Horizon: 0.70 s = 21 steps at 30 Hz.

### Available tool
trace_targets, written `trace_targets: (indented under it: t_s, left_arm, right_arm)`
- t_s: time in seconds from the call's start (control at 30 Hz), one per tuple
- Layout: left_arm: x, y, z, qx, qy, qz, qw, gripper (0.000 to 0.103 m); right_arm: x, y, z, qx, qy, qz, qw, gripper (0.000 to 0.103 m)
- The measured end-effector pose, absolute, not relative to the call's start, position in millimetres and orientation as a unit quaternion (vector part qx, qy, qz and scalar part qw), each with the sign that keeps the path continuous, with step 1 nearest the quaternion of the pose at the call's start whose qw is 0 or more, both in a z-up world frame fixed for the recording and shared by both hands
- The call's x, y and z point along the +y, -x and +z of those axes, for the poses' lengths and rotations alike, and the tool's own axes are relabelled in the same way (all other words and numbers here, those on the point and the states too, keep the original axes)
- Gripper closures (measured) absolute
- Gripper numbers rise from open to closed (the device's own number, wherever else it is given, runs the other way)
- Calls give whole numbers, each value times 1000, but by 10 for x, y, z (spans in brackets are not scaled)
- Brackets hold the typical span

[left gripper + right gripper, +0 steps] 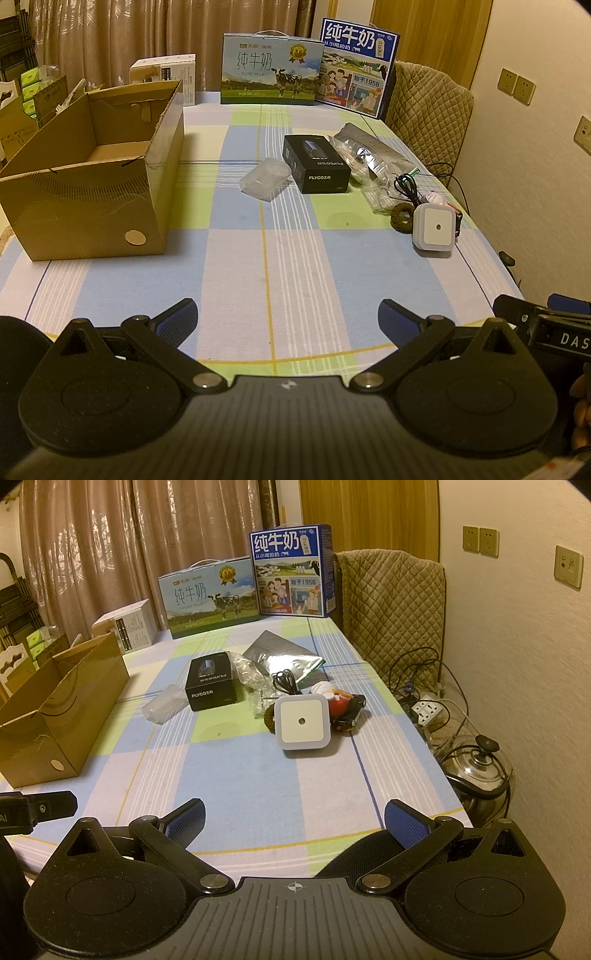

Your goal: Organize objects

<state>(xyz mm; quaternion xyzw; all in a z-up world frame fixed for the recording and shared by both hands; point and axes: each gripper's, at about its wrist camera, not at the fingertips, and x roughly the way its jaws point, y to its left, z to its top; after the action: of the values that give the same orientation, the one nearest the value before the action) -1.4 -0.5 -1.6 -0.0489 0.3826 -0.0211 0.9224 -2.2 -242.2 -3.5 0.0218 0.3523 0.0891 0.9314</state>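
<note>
Checked tablecloth (236, 258) – curtains (110, 33) behind, quilted chair (391, 602) beside.

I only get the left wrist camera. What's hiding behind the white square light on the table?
Observer: A small red toy and a black toy car, tucked close against the white square light.
Operator: Is anything on the floor past that side of the table?
Observer: Yes, a shiny steel pot with a black knob on its lid.
Operator: Anything else down there?
Observer: A white power strip, among tangled cables by the wall.
</note>
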Motion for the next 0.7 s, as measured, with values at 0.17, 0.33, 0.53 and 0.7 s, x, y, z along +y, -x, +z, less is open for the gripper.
trace_targets:
  t_s: [0.17, 0.33, 0.53, 0.7]
  left_arm:
    - [1, 17, -16, 383, 51, -22, 922, 1]
    - [8, 19, -15, 383, 53, -23, 922, 1]
    - [10, 13, -20, 384, 54, -24, 921, 1]
    - [4, 14, -21, 385, 54, -24, 921, 1]
  right_arm:
    - [-2420, 23, -36, 352, -22, 89, 931, 2]
    - [-2419, 23, -35, 352, -21, 89, 931, 2]
    - [-2418, 20, -30, 353, -21, 89, 931, 2]
    - [-2413, 17, -29, 353, -21, 89, 931, 2]
